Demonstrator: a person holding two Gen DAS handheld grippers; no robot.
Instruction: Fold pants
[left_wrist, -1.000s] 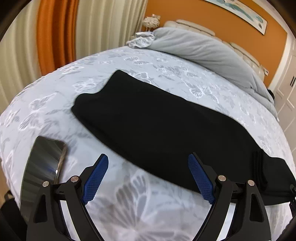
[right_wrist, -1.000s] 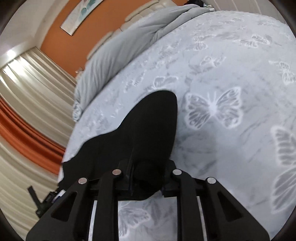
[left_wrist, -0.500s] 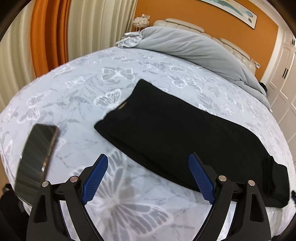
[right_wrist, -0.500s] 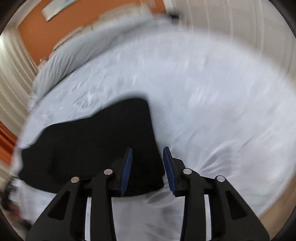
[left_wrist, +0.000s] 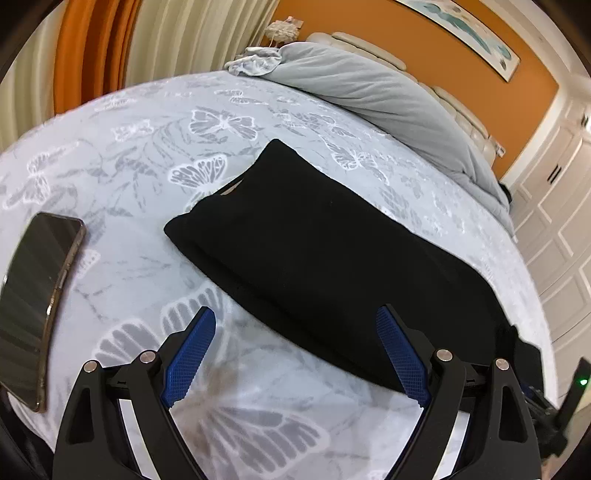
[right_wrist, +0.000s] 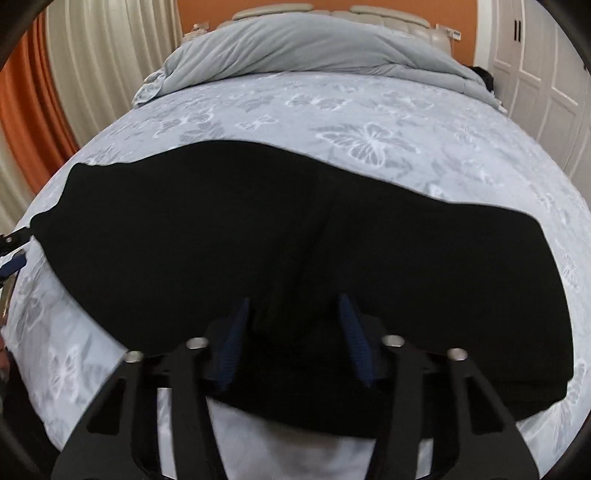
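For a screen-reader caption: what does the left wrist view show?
Black pants, folded into a long band, lie on a butterfly-print bedsheet. The open left gripper hovers at their near edge; a phone lies to the left.

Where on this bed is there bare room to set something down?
Bare sheet lies between the black pants and the curtains, and between the pants and the grey duvet. It is crowded near the phone and under the pants.

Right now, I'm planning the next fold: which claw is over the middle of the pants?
The right claw: its jaws have just been closing with black pants between them. The left claw gapes wide at the pants' edge, mostly over bedsheet.
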